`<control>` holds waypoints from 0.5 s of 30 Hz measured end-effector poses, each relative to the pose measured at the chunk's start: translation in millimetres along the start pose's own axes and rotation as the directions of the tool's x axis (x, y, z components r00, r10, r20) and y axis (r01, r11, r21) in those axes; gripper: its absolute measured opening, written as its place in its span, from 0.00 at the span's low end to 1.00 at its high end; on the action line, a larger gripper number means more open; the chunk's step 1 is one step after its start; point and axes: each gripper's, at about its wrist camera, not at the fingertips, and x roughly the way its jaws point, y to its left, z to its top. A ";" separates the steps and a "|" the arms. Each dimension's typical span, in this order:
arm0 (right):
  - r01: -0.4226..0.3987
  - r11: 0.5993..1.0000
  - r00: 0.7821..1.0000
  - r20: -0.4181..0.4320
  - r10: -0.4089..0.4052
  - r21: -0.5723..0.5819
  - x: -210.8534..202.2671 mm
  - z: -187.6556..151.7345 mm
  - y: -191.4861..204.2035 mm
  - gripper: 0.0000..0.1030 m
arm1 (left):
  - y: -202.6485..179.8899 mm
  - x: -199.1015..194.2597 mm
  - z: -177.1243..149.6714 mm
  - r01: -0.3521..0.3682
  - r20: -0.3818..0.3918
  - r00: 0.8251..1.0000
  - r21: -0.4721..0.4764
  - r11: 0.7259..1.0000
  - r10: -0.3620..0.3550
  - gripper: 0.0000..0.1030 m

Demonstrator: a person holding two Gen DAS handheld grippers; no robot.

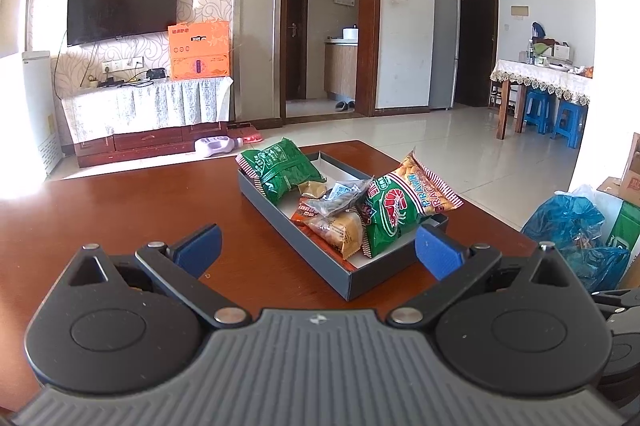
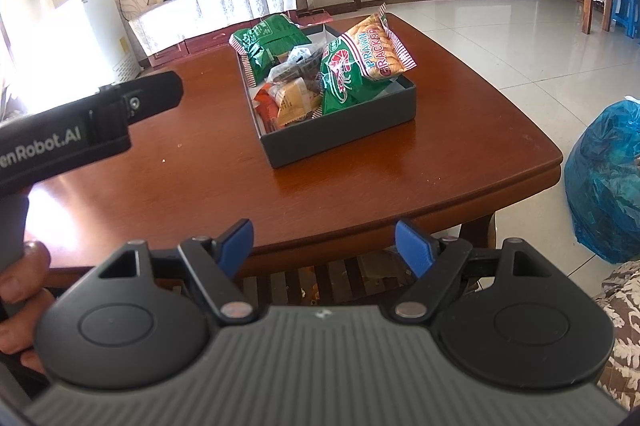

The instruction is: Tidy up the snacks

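Note:
A dark grey box (image 1: pixel 372 276) (image 2: pixel 340 135) sits on the brown wooden table (image 1: pixel 120 209) (image 2: pixel 200 161). It holds several snacks: a green bag (image 1: pixel 282 167) (image 2: pixel 266 39) at its far end, a green and orange prawn cracker bag (image 1: pixel 400 205) (image 2: pixel 360 65) leaning on its right side, and small orange and brown packets (image 1: pixel 340 230) (image 2: pixel 288 97) between them. My left gripper (image 1: pixel 318 250) is open and empty, just short of the box's near end. My right gripper (image 2: pixel 324 246) is open and empty, back over the table's near edge. The left gripper's body (image 2: pixel 80 133) shows in the right wrist view.
A blue plastic bag (image 1: pixel 568 222) (image 2: pixel 604 177) lies on the floor right of the table. A TV stand (image 1: pixel 148 113) with an orange box (image 1: pixel 199 49) stands at the far wall. A dining table with blue stools (image 1: pixel 540 109) is far right.

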 end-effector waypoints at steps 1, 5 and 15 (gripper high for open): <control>0.000 1.000 1.000 -0.001 0.000 0.000 0.0 0.0 0.1 0.78 | 0.3 -0.1 0.1 0.001 -0.001 1.000 0.000 1.000 -0.001 1.00; -0.001 1.000 1.000 -0.002 0.001 -0.001 0.3 -0.4 0.1 0.78 | 1.0 -0.9 0.5 0.002 -0.002 1.000 0.000 1.000 -0.002 1.00; -0.002 1.000 1.000 -0.004 0.002 -0.002 1.1 -1.3 0.3 0.78 | 0.8 -0.7 0.8 0.000 -0.003 1.000 0.001 1.000 0.000 1.00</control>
